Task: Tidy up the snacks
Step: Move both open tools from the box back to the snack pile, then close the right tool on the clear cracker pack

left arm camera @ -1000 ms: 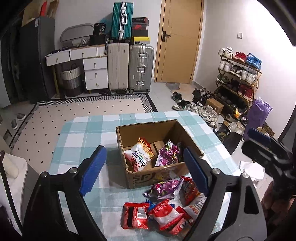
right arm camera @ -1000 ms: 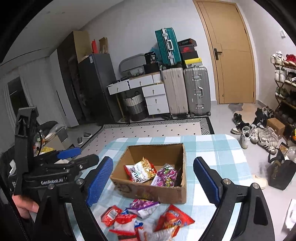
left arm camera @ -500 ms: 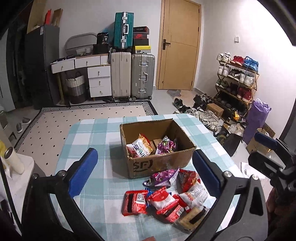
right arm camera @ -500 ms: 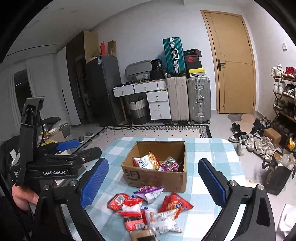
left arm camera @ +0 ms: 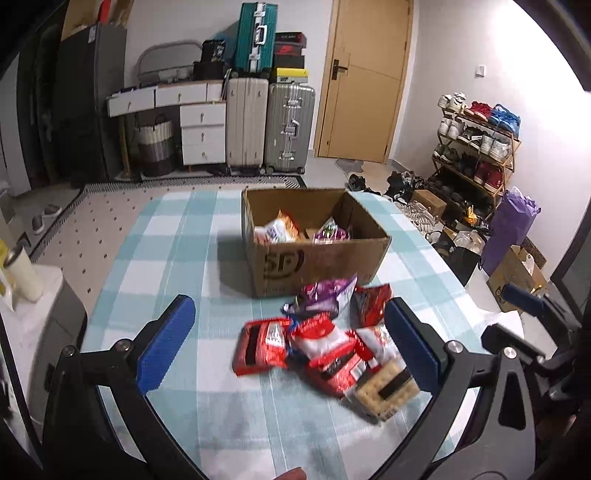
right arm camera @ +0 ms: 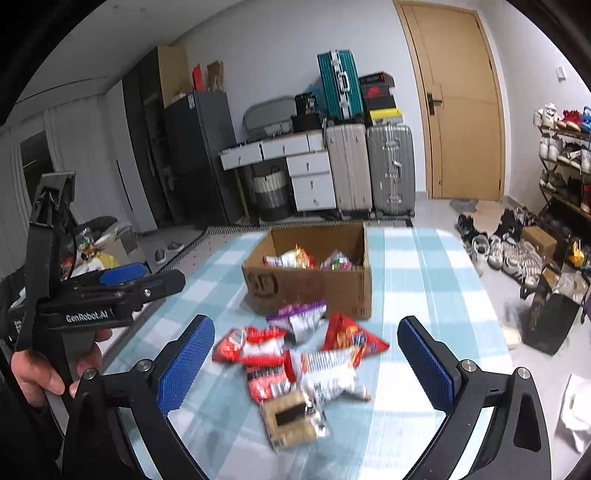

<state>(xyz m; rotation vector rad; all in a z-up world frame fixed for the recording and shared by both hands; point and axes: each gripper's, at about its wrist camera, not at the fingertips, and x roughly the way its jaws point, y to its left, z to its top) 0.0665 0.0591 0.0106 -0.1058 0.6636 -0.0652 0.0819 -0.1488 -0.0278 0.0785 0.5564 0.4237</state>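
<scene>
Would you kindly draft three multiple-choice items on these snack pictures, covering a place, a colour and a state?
1. Where does the loose snack pile lie?
A. inside the box
B. on the tablecloth before the box
C. on the floor
2. What colour is the suitcase stacked highest?
A. teal
B. beige
C. red
3. How is the cardboard box?
A. taped shut
B. open, snacks inside
C. open, bare

Answers: 1 B, packets rest on the checked tablecloth; 2 A, teal shell; 3 B, packets show inside.

A cardboard box (left arm camera: pixel 317 240) is seen on the checked tablecloth (left arm camera: pixel 166 251), packets inside — a loose pile of snack packets (left arm camera: pixel 325 343) lies just before it. The left gripper (left arm camera: pixel 291 343) is held wide apart above them, nothing clamped.
</scene>
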